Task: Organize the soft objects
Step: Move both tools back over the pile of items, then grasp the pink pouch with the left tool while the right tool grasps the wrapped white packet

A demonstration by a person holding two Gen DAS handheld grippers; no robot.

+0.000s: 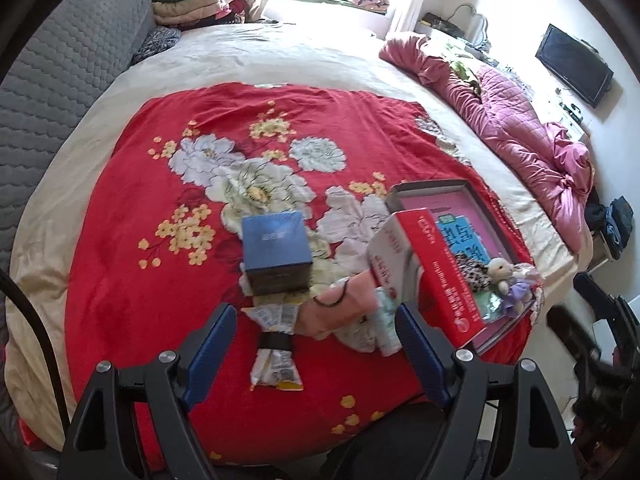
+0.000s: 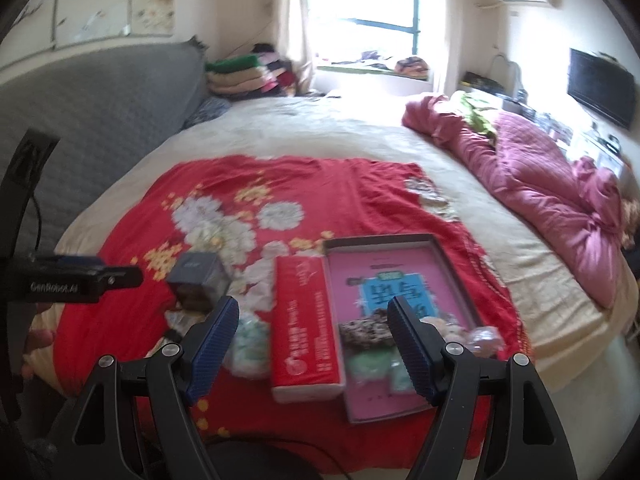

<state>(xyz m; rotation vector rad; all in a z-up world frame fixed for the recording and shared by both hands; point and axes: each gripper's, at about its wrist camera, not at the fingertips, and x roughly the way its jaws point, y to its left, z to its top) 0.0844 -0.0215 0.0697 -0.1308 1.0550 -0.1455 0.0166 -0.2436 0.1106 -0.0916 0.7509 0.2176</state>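
Note:
A shallow pink-lined box tray (image 1: 424, 192) (image 2: 380, 242) lies on the red floral blanket (image 1: 168, 280) (image 2: 240, 184). In it sit a small plush lamb (image 1: 505, 273), a spotted soft item (image 1: 474, 270) (image 2: 366, 332) and a pale green soft item (image 2: 368, 364). A pink cloth (image 1: 336, 312) and a pale green-white cloth (image 1: 382, 320) (image 2: 250, 346) lie left of a red carton (image 1: 436, 276) (image 2: 306, 320). My left gripper (image 1: 314, 330) is open above the pink cloth. My right gripper (image 2: 312, 324) is open above the carton and tray.
A blue cube box (image 1: 277, 250) (image 2: 200, 280) stands on the blanket, with banded snack packets (image 1: 274, 344) in front of it. A rumpled pink quilt (image 1: 516, 120) (image 2: 560, 184) lies on the right. A grey headboard (image 1: 60, 72) is on the left, folded clothes (image 1: 192, 4) behind.

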